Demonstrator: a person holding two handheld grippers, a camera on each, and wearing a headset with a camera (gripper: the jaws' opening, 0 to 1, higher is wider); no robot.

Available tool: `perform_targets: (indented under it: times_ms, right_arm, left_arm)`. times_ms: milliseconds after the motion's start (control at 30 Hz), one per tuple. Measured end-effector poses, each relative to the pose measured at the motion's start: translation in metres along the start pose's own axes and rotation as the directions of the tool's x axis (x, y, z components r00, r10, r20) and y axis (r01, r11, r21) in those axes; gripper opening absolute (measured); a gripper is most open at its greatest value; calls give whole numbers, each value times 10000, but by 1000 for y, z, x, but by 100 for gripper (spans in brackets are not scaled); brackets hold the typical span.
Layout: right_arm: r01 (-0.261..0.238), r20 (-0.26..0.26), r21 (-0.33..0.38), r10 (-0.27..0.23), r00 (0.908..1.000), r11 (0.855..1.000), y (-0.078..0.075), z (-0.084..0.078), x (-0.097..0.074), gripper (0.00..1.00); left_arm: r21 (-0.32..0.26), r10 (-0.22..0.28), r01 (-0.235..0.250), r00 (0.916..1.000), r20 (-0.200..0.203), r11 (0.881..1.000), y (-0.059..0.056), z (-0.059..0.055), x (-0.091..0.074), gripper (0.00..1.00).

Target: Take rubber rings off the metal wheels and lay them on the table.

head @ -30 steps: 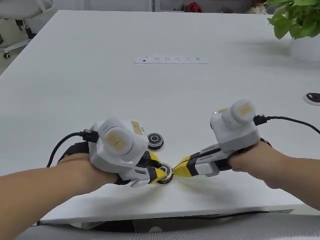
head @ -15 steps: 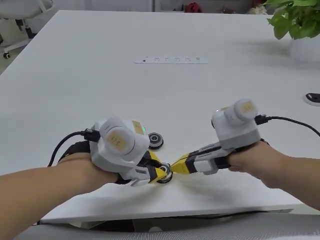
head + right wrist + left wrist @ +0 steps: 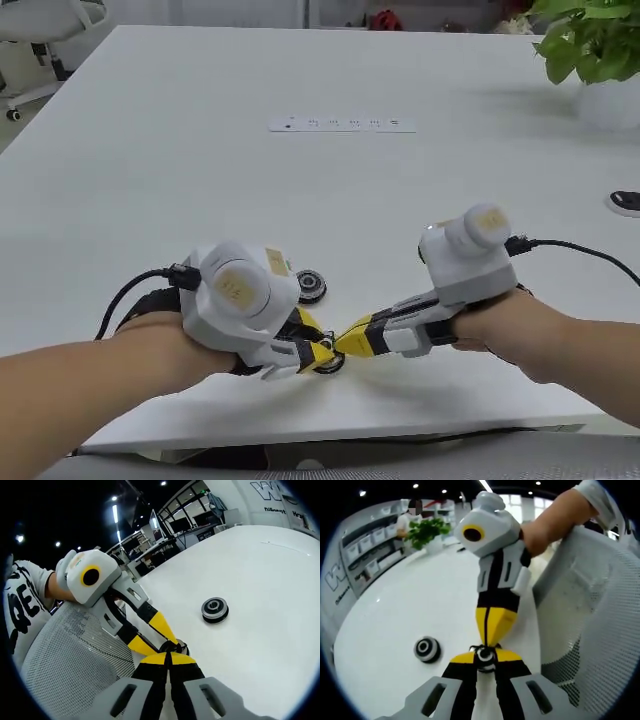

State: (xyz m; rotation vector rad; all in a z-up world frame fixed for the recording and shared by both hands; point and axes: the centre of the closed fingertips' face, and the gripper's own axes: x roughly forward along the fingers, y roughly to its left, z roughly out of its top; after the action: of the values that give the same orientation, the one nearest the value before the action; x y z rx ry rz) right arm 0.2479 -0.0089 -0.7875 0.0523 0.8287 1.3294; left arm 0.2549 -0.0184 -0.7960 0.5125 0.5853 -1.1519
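At the near edge of the table [image 3: 200,130] the left gripper [image 3: 320,350] is clamped on a small metal wheel [image 3: 485,655] while the right gripper [image 3: 346,342], jaws nearly together, seems to pinch its rubber ring [image 3: 480,647], which looks thin, light and stretchy, best nipped at the rim.

I'm gripping a small wheel [image 3: 485,655] that is gleaming like bare metal, its rubber ring [image 3: 479,649] looking matt black. Near twelve o'clock of it, a second wheel [image 3: 310,283] is shining alike. My left gripper [image 3: 322,352] and right gripper [image 3: 345,343] are showing smooth white plastic shells; the table [image 3: 330,190] is looking glossy white.
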Motion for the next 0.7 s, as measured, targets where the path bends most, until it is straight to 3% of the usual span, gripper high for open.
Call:
perform_targets:
  times_ms: [33,67,100,167,700]
  right_arm:
    - [-13,-2,-21,13,10000,10000,0,1,1,0]
    - [-592,177,-25,592,9981,9982,11,5,3,0]
    - [-278,196,-34,278,9994,9996,6,8,1,0]
    - [-197,104,-261,200,9997,9995,3,8,1,0]
    - [-368,5,-484,368,9993,9982,4,1,-2,0]
  left_arm:
    - [11,-10,10,10000,5,10000,0,0,0,13]
    - [7,-13,13,10000,-14,10000,-1,0,0,13]
    - [12,-7,7,10000,-16,10000,0,-1,1,13]
    - [-10,-15,15,10000,1,10000,0,0,1,13]
    - [-237,-243,248,9995,184,9994,-1,0,1,14]
